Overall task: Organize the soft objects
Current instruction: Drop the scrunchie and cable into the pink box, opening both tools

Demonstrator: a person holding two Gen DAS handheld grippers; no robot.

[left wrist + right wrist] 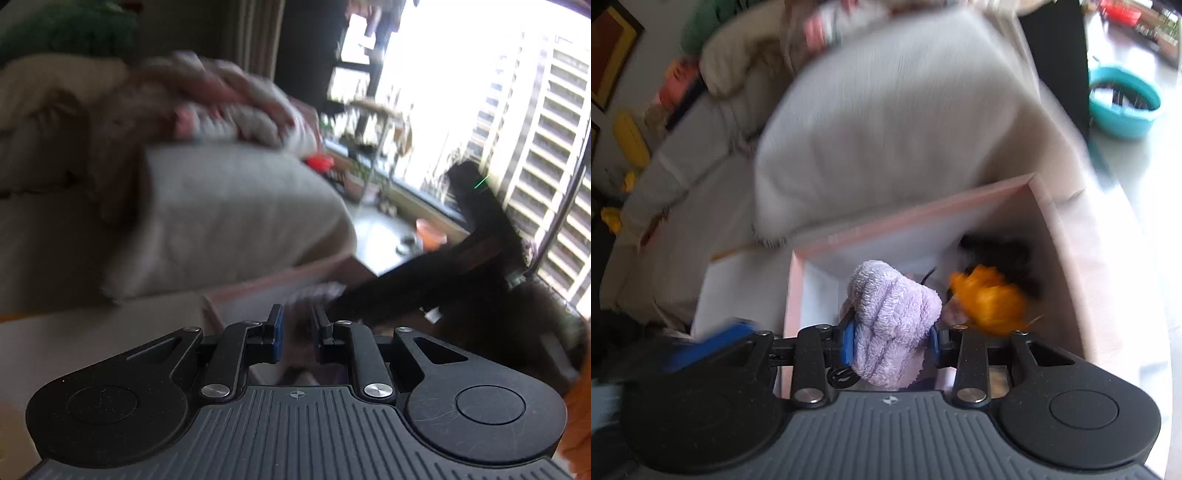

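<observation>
Nearest the lens in the right wrist view, a fluffy lilac cloth (892, 328) is clamped between the blue-padded fingers of the right gripper (892, 341), and it is held just above the open pink box (923, 218). Further right inside the box, an orange plush item (991, 302) is seen touching a dark furry item (1001, 254) behind it; both are blurred. Behind the box, a large grey cushion (897, 122) is propped on the sofa, with a cream pillow (735, 62) to its left. At the far right a teal basin (1123, 107) stands on the floor.

In the left wrist view, the left gripper (297, 334) is shown with its jaws apart by a narrow gap and nothing is gripped between them. The same grey cushion (236, 214) is seen at the left, with a crumpled pinkish blanket (229, 107) lying on top of it. To the right, a bright window (498, 110) is visible.
</observation>
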